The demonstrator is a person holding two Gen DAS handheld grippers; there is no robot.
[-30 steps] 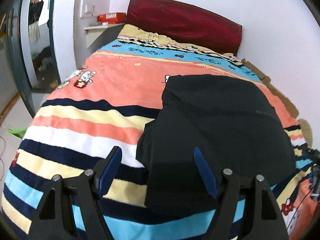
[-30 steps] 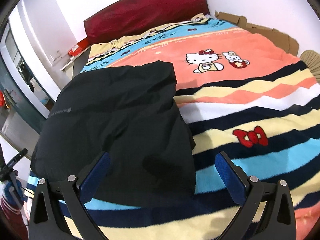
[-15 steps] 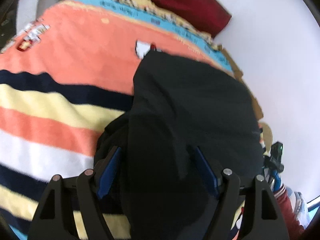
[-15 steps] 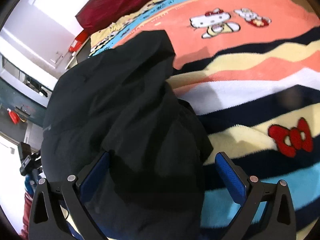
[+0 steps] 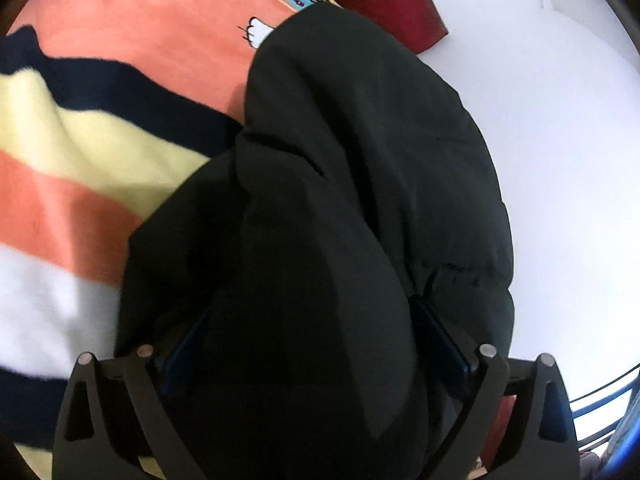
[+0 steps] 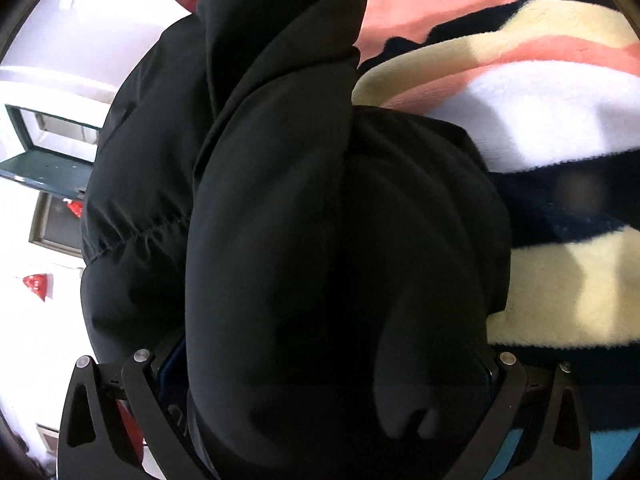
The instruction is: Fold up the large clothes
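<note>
A bulky black padded jacket (image 5: 344,184) lies folded on the striped bed blanket and fills most of both views; it also shows in the right wrist view (image 6: 280,208). My left gripper (image 5: 312,336) is pushed into the jacket's near edge, with thick cloth bunched between its wide-set blue pads, which are mostly hidden. My right gripper (image 6: 328,364) is likewise buried in the jacket's near edge, cloth filling the gap between its spread fingers. Whether either pair of fingers presses the cloth is hidden.
The striped blanket (image 5: 80,140) in orange, yellow, white and navy covers the bed; it also shows in the right wrist view (image 6: 560,120). A dark red headboard (image 5: 380,4) and white wall (image 5: 560,160) stand beyond. A green door frame (image 6: 48,152) is at the left.
Both grippers have dropped forward from above the bed into the jacket's near edge. The jacket now bulges up between the fingers of each and covers the pads.
</note>
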